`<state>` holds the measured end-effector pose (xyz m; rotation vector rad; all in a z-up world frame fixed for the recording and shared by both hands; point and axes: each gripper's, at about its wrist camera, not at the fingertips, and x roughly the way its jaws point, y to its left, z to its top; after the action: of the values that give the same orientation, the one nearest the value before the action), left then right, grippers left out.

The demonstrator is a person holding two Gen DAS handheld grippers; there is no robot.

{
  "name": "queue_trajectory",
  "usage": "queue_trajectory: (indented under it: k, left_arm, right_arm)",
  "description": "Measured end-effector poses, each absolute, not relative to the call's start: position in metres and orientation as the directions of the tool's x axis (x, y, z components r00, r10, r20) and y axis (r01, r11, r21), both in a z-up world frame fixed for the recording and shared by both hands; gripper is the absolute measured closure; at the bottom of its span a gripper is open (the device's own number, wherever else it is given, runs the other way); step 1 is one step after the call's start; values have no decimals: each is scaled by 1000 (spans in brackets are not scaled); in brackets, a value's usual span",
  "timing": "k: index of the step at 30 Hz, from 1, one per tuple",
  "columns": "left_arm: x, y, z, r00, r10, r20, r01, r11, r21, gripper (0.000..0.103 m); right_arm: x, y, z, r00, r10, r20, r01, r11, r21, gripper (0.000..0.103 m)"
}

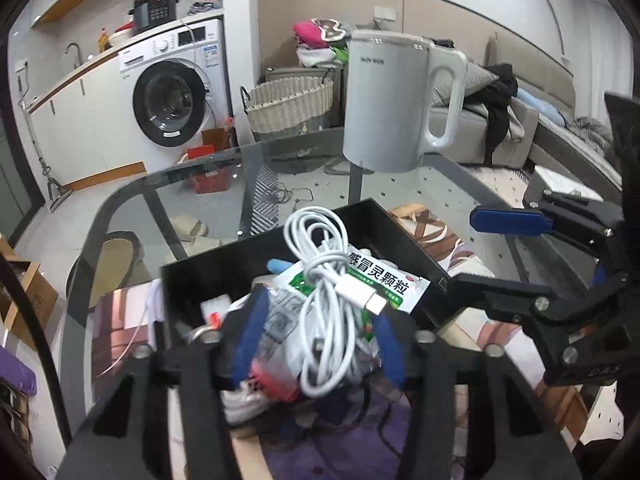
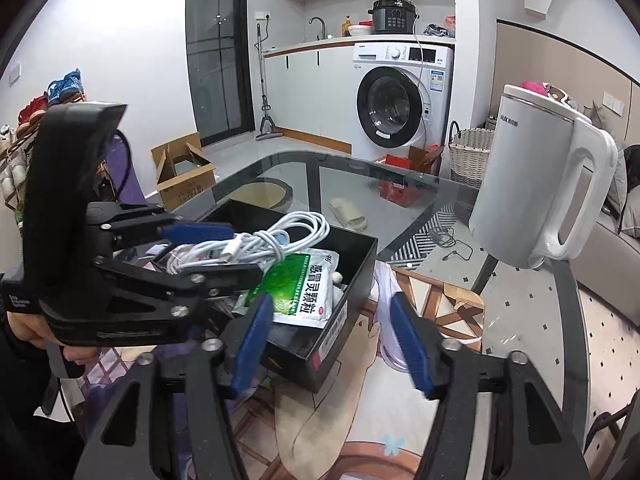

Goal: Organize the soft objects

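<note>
A black box [image 1: 404, 236] on the glass table holds a coiled white USB cable [image 1: 316, 240], a green and white medicine sachet [image 1: 384, 284] and other small items underneath. My left gripper [image 1: 320, 312] reaches into the box. Its blue pads [image 1: 252, 336] stand on either side of the cable coil without pressing on it. From the right wrist view, the left gripper [image 2: 244, 250] straddles the cable [image 2: 280, 232] above the sachet [image 2: 308, 288]. My right gripper [image 2: 331, 304] is open over the near corner of the box [image 2: 344, 320], holding nothing. It appears as the right gripper [image 1: 466, 248] beside the box.
A white electric kettle [image 1: 384, 100] [image 2: 532, 184] stands on the glass table [image 2: 420, 200] beyond the box. A printed mat [image 2: 440, 300] lies under the box. A hand [image 2: 28, 328] holds the left gripper. A washing machine, wicker basket and sofa are behind.
</note>
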<state>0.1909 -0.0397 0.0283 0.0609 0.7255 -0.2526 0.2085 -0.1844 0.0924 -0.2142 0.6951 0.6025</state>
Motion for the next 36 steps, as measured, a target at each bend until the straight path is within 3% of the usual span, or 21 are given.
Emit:
queue_trajectory:
  k: [6, 7, 8, 10, 14, 22, 36]
  left_arm:
    - [162, -20, 44, 762, -180, -622, 189, 981, -52, 40]
    - [155, -17, 47, 770, -174, -614, 177, 983, -56, 34]
    - [151, -14, 47, 775, -169, -609, 171, 984, -57, 22]
    - [139, -9, 50, 797, -145, -586, 140, 989, -55, 12]
    - [124, 2, 51, 816, -106, -568, 87, 994, -60, 1]
    - [108, 6, 40, 836, -6, -549, 4, 1000, -4, 0]
    - [107, 3, 15, 854, 36, -519, -49, 999, -11, 0]
  right_arm:
    - [194, -184, 99, 620, 473, -626, -589, 808, 27, 12]
    - [191, -183, 100, 619, 479, -622, -591, 806, 32, 9]
    - [190, -183, 101, 619, 482, -620, -591, 806, 35, 7]
    - [185, -184, 103, 625, 486, -611, -589, 807, 39, 2]
    - [176, -181, 104, 629, 496, -598, -590, 806, 48, 0]
    - [162, -176, 103, 645, 511, -569, -599, 800, 40, 0]
    - [153, -171, 84, 676, 522, -520, -597, 802, 30, 0]
